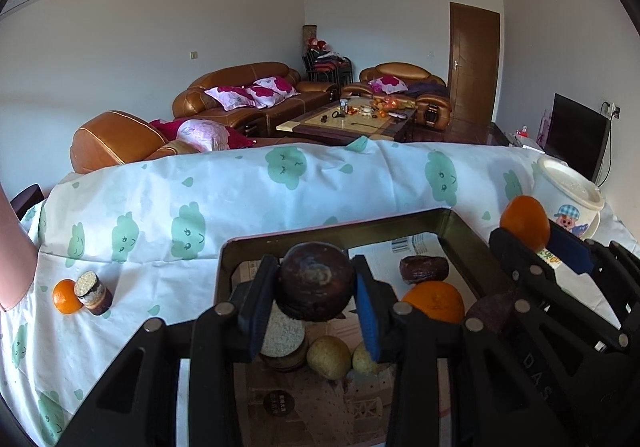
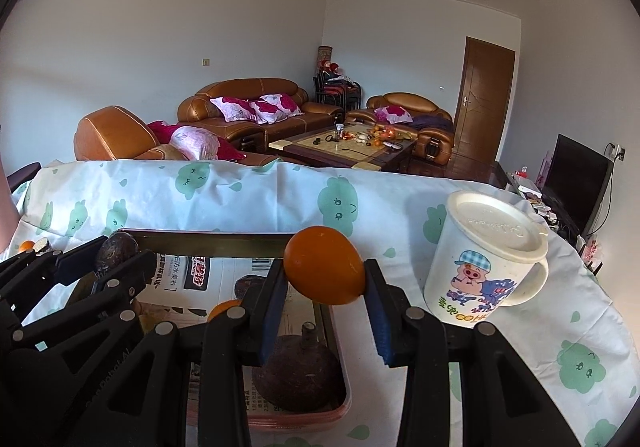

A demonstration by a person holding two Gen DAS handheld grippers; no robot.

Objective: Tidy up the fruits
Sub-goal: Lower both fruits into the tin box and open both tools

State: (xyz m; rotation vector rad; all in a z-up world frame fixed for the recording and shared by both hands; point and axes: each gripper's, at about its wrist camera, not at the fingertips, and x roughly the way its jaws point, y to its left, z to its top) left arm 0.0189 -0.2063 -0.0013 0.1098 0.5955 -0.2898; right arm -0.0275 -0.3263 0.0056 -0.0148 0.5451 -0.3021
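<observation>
My left gripper is shut on a dark brown round fruit, held above a newspaper-lined tray. In the tray lie an orange, a dark flat fruit, two yellow-green fruits and a piece with a pale cut face. My right gripper is shut on an orange over the tray's right rim. Beneath it sits a dark stemmed fruit. On the cloth at far left rest another orange and a cut brown piece.
A lidded white cartoon mug stands on the cloud-print tablecloth just right of the tray. The table's far edge drops off toward brown sofas and a coffee table. A pink sleeve shows at far left.
</observation>
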